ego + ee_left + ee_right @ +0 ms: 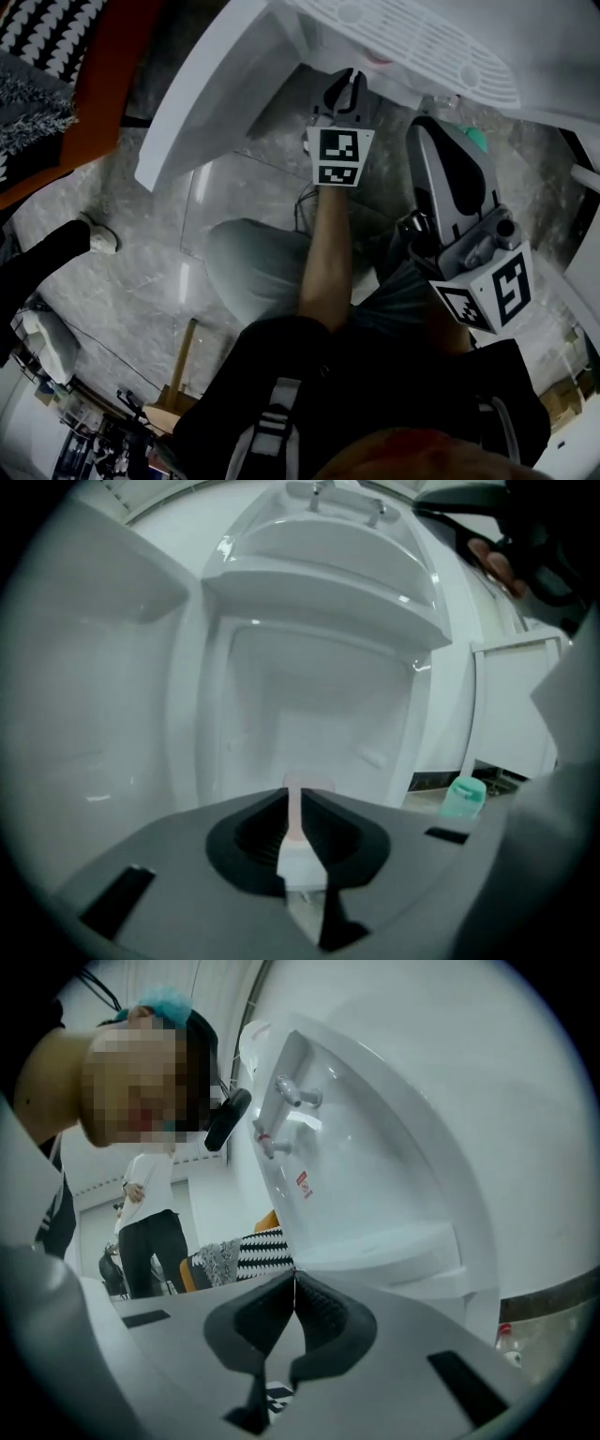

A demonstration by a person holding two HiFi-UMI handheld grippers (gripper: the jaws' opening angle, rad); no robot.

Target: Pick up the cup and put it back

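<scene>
My left gripper (297,808) has its jaws clenched on a thin pale pink and white piece (305,782), in front of the white ceramic washbasin (328,564). Whether this piece belongs to the cup, I cannot tell. My right gripper (294,1283) has its jaws pressed together, empty.

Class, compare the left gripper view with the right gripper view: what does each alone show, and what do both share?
Only the left gripper view: a teal container on the floor, and a thin pink strip between the shut left hand-held gripper's jaws. Only the right gripper view: a standing bystander, black-and-white patterned fabric, and the right hand-held gripper, shut on nothing. Both: the white basin.
</scene>
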